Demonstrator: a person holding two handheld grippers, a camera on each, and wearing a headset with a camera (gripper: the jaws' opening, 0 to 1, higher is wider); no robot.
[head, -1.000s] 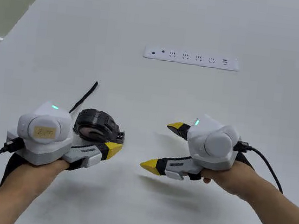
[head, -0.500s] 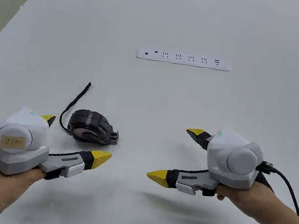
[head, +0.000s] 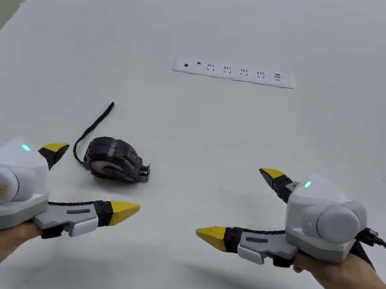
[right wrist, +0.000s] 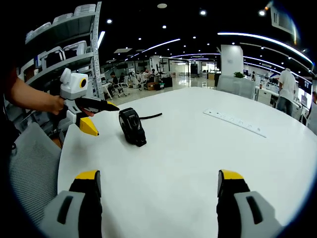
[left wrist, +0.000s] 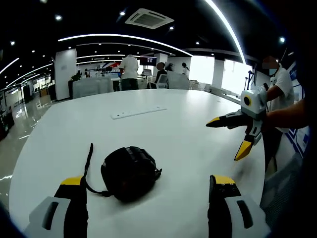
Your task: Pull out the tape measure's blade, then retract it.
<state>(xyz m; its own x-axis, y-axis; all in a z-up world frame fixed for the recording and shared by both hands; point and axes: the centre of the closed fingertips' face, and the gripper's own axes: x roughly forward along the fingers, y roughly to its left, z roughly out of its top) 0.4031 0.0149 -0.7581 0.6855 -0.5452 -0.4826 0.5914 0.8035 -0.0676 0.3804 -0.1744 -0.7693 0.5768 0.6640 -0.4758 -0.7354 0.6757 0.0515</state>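
A black tape measure (head: 113, 159) lies on the white table (head: 201, 131), its blade fully inside the case and its black wrist strap (head: 91, 128) trailing away behind it. My left gripper (head: 90, 181) hangs open a short way in front of the tape measure (left wrist: 130, 171), touching nothing. My right gripper (head: 242, 205) is open too, off to the right and well apart from the tape measure (right wrist: 132, 126). Each gripper appears in the other's view: the right gripper (left wrist: 233, 136) and the left gripper (right wrist: 96, 119), both with jaws spread.
A white power strip (head: 234, 72) lies flat further back on the table. The table's left edge (head: 18, 17) runs along the far left. People and office furniture stand beyond the table in both gripper views.
My left gripper has drawn back from around the tape measure and opened wide, leaving it on the table. The right gripper has shifted right and lower.
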